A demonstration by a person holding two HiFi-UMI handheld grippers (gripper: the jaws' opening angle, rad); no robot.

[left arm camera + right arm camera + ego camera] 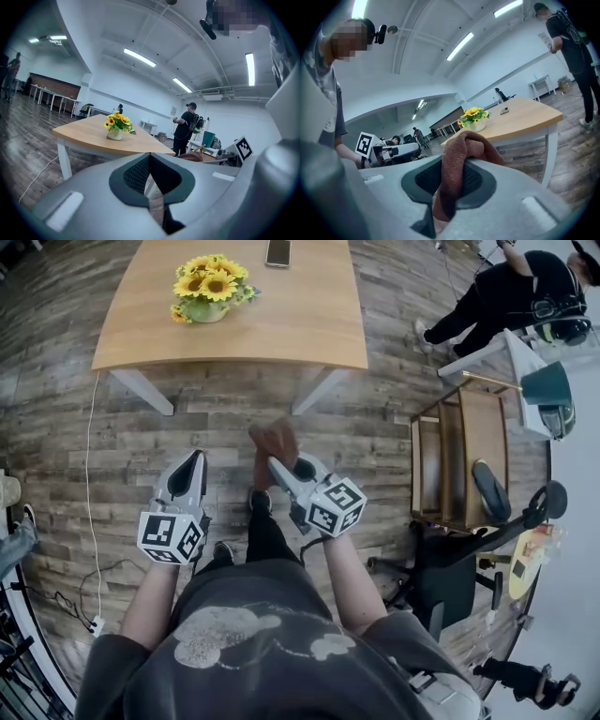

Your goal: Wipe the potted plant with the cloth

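Note:
The potted plant [208,287], yellow sunflowers in a pale pot, stands on the wooden table [309,324] ahead; it also shows as the potted plant [117,126] and the potted plant [475,118] in the gripper views. A brown cloth [274,448] hangs bunched from my right gripper [272,463], which is shut on it; the cloth [457,173] fills the jaws there. My left gripper [197,457] is shut with nothing in it, its jaws together, level with the right one. Both grippers are well short of the table.
A dark phone [278,252] lies at the table's far edge. A white cable [92,484] trails over the wood floor at left. Wooden furniture [459,465] and a black chair [450,577] stand at right. A person [506,292] stands at the far right.

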